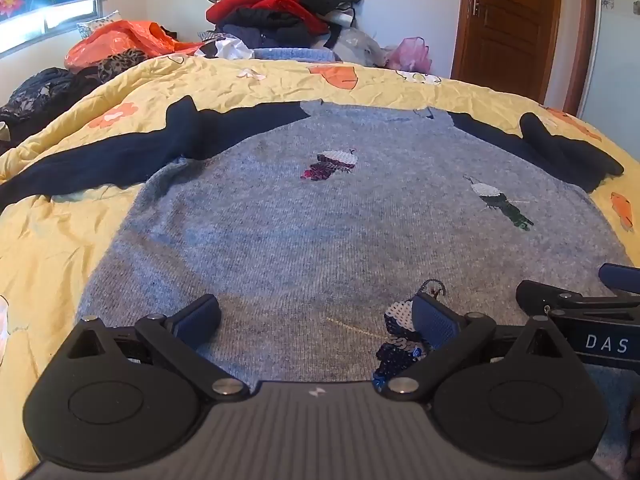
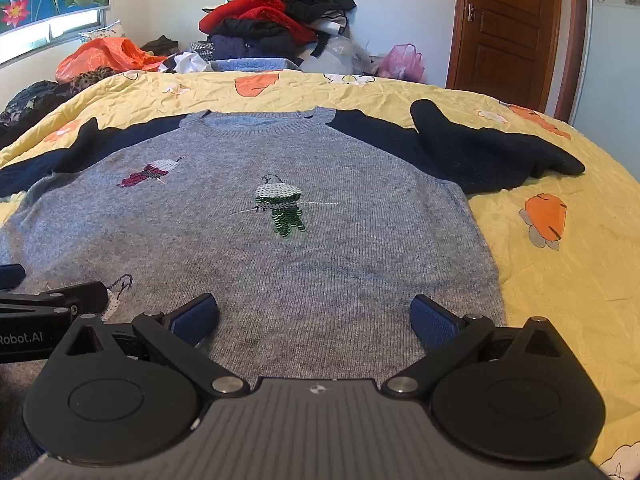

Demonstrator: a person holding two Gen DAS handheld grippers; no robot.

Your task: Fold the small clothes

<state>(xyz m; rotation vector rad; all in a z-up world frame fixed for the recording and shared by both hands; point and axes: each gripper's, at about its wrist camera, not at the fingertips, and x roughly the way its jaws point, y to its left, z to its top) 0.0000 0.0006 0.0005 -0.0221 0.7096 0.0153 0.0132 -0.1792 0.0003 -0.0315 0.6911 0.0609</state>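
Note:
A small grey knit sweater (image 1: pixel 320 232) with navy sleeves lies spread flat, front up, on a yellow flowered quilt (image 1: pixel 52 248). Sequin patches dot its chest. My left gripper (image 1: pixel 316 320) hovers open over the hem, left of centre, a sequin patch (image 1: pixel 400 336) beside its right pad. In the right wrist view the same sweater (image 2: pixel 340 264) fills the middle, and my right gripper (image 2: pixel 316 320) stands open above the hem's right half. Both navy sleeves (image 2: pixel 480 152) stretch outward, cuffs folded up. Each gripper's side shows in the other's view. Nothing is between either pair of fingers.
A pile of red, black and dark clothes (image 1: pixel 280 8) is stacked beyond the bed's far edge, with an orange plastic bag (image 1: pixel 120 40) to its left and a pink bag (image 1: pixel 412 54) to its right. A brown door (image 2: pixel 508 20) stands at the back right.

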